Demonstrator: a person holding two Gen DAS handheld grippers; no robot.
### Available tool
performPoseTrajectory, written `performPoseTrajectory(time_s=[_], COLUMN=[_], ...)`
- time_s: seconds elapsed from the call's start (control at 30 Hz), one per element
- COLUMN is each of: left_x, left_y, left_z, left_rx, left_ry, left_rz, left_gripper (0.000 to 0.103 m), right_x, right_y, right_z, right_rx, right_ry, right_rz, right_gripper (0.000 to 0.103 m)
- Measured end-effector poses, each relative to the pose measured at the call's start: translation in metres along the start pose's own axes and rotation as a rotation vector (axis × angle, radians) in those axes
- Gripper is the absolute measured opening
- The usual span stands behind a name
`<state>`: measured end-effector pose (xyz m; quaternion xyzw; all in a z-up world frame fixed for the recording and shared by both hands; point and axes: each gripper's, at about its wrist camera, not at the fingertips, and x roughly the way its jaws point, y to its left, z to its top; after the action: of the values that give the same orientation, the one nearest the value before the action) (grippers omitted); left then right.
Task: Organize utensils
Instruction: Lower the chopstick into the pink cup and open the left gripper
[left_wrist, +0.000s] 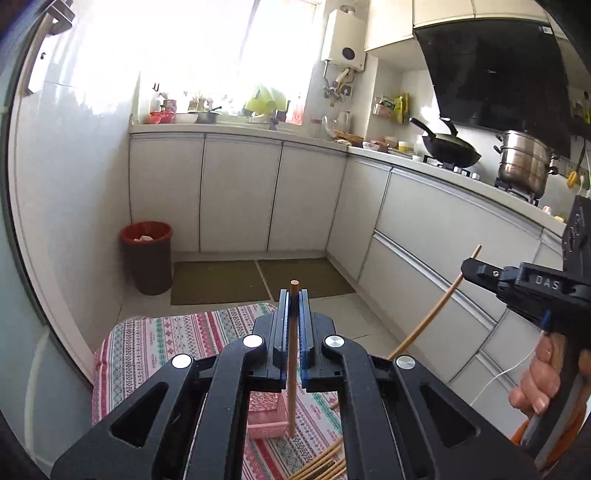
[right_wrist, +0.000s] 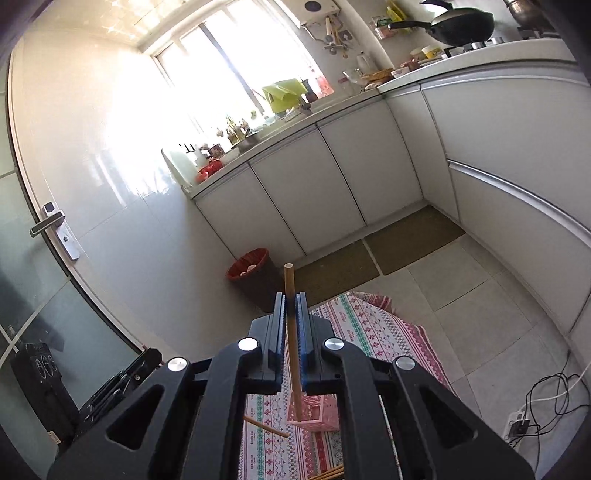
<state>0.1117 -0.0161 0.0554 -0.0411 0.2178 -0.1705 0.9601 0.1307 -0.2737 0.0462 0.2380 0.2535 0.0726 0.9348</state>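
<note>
In the left wrist view my left gripper (left_wrist: 294, 297) is shut on a wooden chopstick (left_wrist: 292, 369) that stands nearly upright between the blue pads. Its lower end hangs over a pink box (left_wrist: 267, 419) on the patterned cloth (left_wrist: 166, 347). At the right edge a hand (left_wrist: 535, 384) holds my right gripper (left_wrist: 467, 264), shut on a second chopstick (left_wrist: 432, 314) that slants down to the left. The right wrist view shows that gripper (right_wrist: 291, 301) clamped on its chopstick (right_wrist: 291, 354) above the pink box (right_wrist: 319, 411). Several loose chopsticks (left_wrist: 325, 463) lie on the cloth below.
A red-rimmed waste bin (left_wrist: 147, 254) stands by the wall, with two dark floor mats (left_wrist: 258, 280) before white cabinets (left_wrist: 236, 192). A wok (left_wrist: 448, 147) and a steel pot (left_wrist: 524, 162) sit on the stove. A power strip with cables (right_wrist: 519, 424) lies on the floor tiles.
</note>
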Motion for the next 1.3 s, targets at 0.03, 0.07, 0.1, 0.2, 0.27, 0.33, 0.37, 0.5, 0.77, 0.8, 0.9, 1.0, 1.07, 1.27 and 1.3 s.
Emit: performPoseTrajectory(time_s=[0.03, 0.07, 0.1, 0.2, 0.27, 0.33, 0.37, 0.5, 0.77, 0.8, 0.9, 1.0, 1.07, 1.27, 1.3], left_x=[0.009, 0.017, 0.023, 0.044, 0.053, 0.066, 0.071, 0.068, 0.038, 0.037, 0.036, 0.034, 0.034, 0.035, 0.036], left_y=[-0.001, 0.001, 0.003, 0.012, 0.017, 0.020, 0.022, 0.031, 0.047, 0.048, 0.052, 0.054, 0.051, 0.027, 0.022], left_z=[-0.002, -0.002, -0.004, -0.006, -0.009, -0.016, -0.020, -0.025, -0.012, -0.013, -0.015, -0.018, -0.018, -0.030, -0.032], left_rx=[0.006, 0.011, 0.012, -0.002, -0.005, -0.010, -0.014, -0.057, -0.099, -0.097, -0.098, -0.096, -0.086, -0.012, 0.002], left_ry=[0.000, 0.002, 0.004, 0.008, 0.025, 0.062, 0.085, 0.110, 0.047, 0.047, 0.060, 0.072, 0.076, 0.103, 0.111], left_rz=[0.020, 0.038, 0.049, 0.087, 0.102, 0.114, 0.115, 0.098, 0.133, 0.140, 0.150, 0.158, 0.163, 0.136, 0.129], left_gripper=[0.004, 0.003, 0.004, 0.003, 0.003, 0.005, 0.005, 0.015, 0.029, 0.031, 0.035, 0.041, 0.043, 0.057, 0.060], right_x=[0.006, 0.013, 0.018, 0.035, 0.044, 0.053, 0.057, 0.072, 0.113, 0.119, 0.136, 0.147, 0.144, 0.103, 0.096], right_y=[-0.001, -0.001, -0.001, -0.004, -0.004, -0.003, -0.003, 0.002, 0.015, 0.016, 0.018, 0.017, 0.015, -0.011, -0.018], right_z=[-0.002, -0.001, -0.002, -0.005, -0.006, -0.007, -0.008, -0.013, -0.030, -0.033, -0.042, -0.050, -0.052, -0.045, -0.044], right_rx=[-0.003, -0.005, -0.004, 0.006, 0.012, 0.012, 0.011, 0.009, -0.021, -0.027, -0.044, -0.059, -0.058, 0.002, 0.018], right_ry=[0.005, 0.011, 0.020, 0.044, 0.057, 0.070, 0.075, 0.105, 0.148, 0.152, 0.166, 0.207, 0.204, 0.102, 0.093], right_rz=[-0.008, -0.015, -0.017, -0.019, -0.020, -0.020, -0.018, -0.009, -0.024, -0.028, -0.039, -0.048, -0.065, -0.141, -0.158], right_gripper=[0.006, 0.006, 0.006, 0.006, 0.006, 0.006, 0.006, 0.006, 0.006, 0.006, 0.007, 0.013, 0.046, 0.081, 0.082])
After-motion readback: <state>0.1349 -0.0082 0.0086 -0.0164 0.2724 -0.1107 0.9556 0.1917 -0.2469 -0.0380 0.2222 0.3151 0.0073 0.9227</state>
